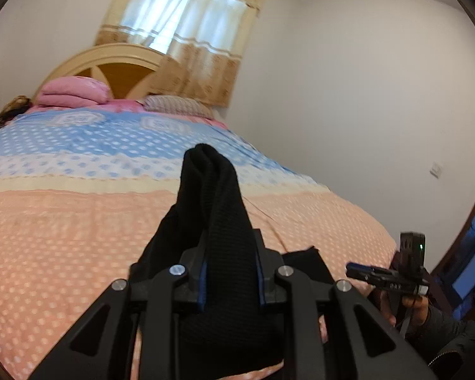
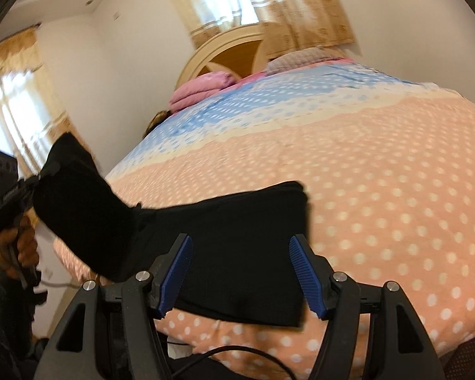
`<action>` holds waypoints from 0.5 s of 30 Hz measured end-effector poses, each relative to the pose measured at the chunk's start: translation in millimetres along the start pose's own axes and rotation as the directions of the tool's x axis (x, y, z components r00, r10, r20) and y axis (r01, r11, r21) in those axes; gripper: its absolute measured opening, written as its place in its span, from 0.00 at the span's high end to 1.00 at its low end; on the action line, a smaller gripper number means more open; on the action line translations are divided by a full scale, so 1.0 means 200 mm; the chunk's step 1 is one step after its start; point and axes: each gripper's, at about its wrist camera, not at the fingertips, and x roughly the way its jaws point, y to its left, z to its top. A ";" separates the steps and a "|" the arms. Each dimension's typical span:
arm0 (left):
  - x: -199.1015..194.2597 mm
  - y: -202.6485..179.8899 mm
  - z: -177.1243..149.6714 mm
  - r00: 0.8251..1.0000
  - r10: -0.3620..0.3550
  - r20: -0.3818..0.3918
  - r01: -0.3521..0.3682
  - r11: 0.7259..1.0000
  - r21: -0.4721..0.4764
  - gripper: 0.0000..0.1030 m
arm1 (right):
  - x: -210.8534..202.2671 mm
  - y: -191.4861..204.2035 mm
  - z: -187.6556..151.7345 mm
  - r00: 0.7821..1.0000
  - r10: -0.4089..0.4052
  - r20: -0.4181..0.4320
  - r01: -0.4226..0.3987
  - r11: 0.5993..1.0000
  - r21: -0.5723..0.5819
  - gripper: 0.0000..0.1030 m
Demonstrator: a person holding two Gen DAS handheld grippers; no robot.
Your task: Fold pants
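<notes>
The black pants (image 2: pixel 237 221) lie partly folded near the front edge of the bed. One end (image 2: pixel 69 183) is lifted off to the left, and my left gripper (image 2: pixel 31 186) is shut on it. In the left wrist view that thick fold of black fabric (image 1: pixel 215 196) stands up between the fingers of the left gripper (image 1: pixel 228 253) and hides their tips. My right gripper (image 2: pixel 240 253) hovers over the flat part of the pants. Its blue pads (image 2: pixel 177 272) are wide apart and press on nothing. The left wrist view shows the right gripper (image 1: pixel 361 269) low at the right, held by a hand.
The bed (image 2: pixel 380 174) has a peach and blue dotted cover. Folded pink bedding (image 2: pixel 202 88) and a pillow (image 1: pixel 177 106) lie by the wooden headboard (image 2: pixel 224 47). White walls and curtained windows (image 1: pixel 186 9) surround it. A black cable (image 2: pixel 231 351) runs below the bed's front edge.
</notes>
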 end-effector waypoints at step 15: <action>0.36 -0.40 0.03 0.982 -0.117 -0.150 0.133 0.986 0.105 0.77 | -0.07 -0.16 -0.02 0.997 -0.080 0.014 0.079 0.995 0.061 0.35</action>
